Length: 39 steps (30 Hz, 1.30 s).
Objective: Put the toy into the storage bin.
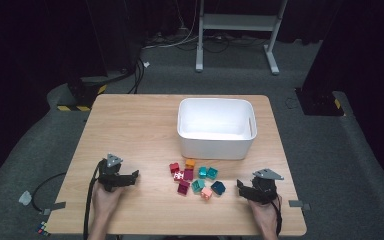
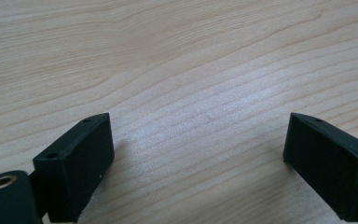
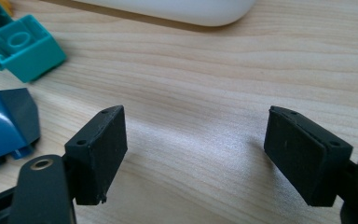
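No readable text or labels

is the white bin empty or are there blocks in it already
Empty. The white bin shows a bare white floor in the high view, and the coloured blocks all lie on the table in front of it.

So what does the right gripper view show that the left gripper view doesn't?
Right gripper view alone: a teal block lying on its side, a dark blue block at the left edge, and the rounded lower wall of the white bin along the top. Left gripper view alone: nothing of its own beyond the left gripper over bare wood. Both share the light wooden table and a pair of black jaws standing wide apart with nothing between them; the right gripper is open just like the left.
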{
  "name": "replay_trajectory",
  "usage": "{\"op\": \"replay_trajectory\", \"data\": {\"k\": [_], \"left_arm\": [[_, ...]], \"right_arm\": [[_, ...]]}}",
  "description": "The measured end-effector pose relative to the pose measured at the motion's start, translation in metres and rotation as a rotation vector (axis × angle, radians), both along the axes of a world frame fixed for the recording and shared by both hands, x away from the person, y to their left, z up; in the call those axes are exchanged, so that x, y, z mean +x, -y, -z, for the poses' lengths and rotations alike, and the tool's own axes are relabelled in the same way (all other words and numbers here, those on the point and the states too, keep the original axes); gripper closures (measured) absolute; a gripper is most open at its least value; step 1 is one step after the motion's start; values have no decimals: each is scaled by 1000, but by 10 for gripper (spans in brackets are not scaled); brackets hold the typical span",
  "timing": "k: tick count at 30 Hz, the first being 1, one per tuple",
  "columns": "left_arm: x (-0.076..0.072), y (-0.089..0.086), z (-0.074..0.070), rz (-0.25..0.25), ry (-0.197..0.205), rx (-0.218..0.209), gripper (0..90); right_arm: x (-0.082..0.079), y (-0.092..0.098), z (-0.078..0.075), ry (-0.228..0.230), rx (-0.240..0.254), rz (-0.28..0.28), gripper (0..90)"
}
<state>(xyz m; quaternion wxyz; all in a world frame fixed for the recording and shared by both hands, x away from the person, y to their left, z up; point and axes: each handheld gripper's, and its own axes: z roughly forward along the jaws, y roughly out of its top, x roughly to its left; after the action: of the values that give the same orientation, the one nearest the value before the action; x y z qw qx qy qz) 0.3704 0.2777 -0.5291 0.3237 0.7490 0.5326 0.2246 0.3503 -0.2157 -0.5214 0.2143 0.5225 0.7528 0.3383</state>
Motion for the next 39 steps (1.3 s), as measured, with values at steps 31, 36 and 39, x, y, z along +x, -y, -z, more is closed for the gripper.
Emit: {"op": "replay_trajectory", "data": {"k": [31, 36, 39], "left_arm": [[-1, -1, 0, -5, 5, 3, 106], [-1, -1, 0, -7, 5, 2, 110], [-1, -1, 0, -8, 5, -2, 110]], "right_arm": [[-34, -30, -19, 65, 84, -171, 322], [-31, -45, -21, 50, 79, -224, 340], [-30, -50, -21, 50, 70, -245, 350]]}}
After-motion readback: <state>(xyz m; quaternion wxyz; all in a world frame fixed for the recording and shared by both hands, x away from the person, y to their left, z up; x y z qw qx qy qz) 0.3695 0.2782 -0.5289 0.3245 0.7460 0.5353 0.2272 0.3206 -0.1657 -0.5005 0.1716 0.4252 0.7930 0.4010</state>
